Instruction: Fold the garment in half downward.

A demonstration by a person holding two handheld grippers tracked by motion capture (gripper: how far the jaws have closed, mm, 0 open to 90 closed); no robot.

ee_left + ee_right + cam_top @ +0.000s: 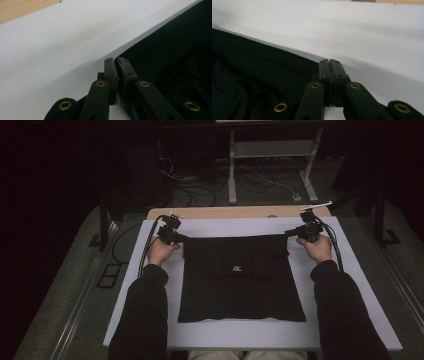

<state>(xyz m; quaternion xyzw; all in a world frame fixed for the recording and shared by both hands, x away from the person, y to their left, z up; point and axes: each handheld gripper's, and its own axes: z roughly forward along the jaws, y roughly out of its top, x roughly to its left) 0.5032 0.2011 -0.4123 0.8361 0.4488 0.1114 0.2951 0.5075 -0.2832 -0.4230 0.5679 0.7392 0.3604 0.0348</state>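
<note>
Black soft cloth garment (240, 277) flat on white-covered table (350, 270), between both claws; left claw (116, 65) pinched on its far corner beside it; right claw (329, 66) likewise; probably light, limp, droopy; best held at corners.

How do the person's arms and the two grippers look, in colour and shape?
Both arms wear black long sleeves. The left gripper and right gripper are black, with flat jaws, brass-coloured rivets on the linkage bars and a black cable trailing from each.
</note>
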